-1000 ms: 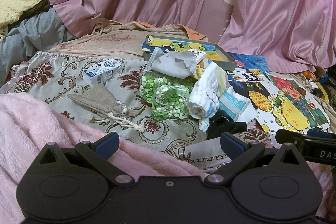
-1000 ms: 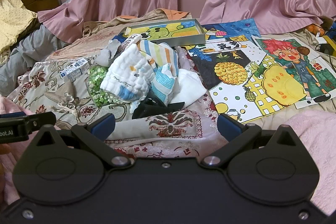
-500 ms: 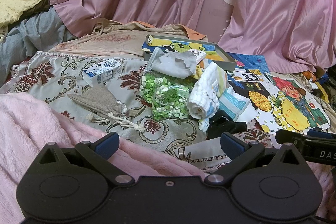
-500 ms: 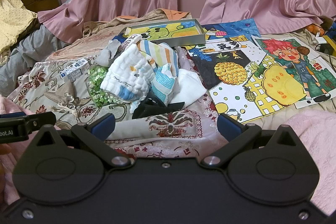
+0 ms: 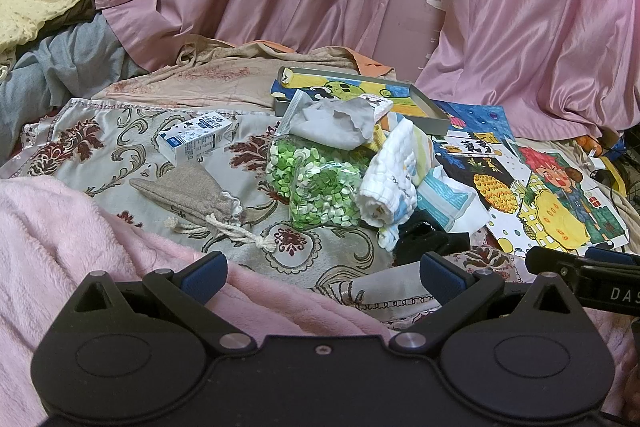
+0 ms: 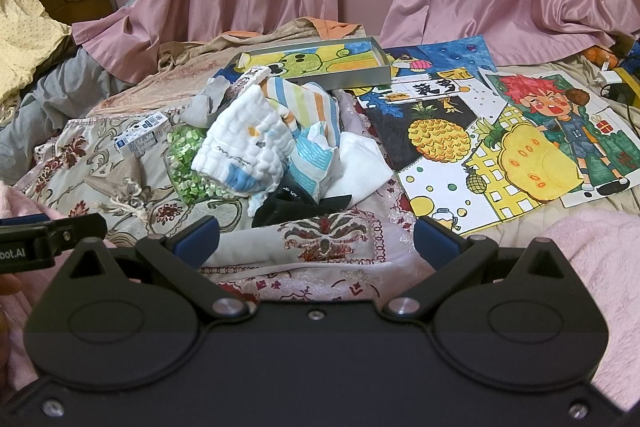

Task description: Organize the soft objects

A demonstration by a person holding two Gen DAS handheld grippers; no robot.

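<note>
Both grippers are hanging spread and empty, unmoved since the earlier frames: the left gripper (image 5: pixel 322 273) over the fluffy pink blanket (image 5: pixel 60 239), the right gripper (image 6: pixel 316 237) above the floral bedspread (image 6: pixel 328 239). Beyond, nothing is blocking the heap: black cloth (image 6: pixel 288 205), white waffle towel (image 6: pixel 240 151), striped cloth (image 6: pixel 304 103), toward the bed's far edge.

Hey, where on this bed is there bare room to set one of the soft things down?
Free patches: the floral bedspread left of the small white carton, and the strip between the beige drawstring pouch and the bag of green pieces. Crowded: the cloth pile around the white quilted towel, and the drawings on the right.
</note>
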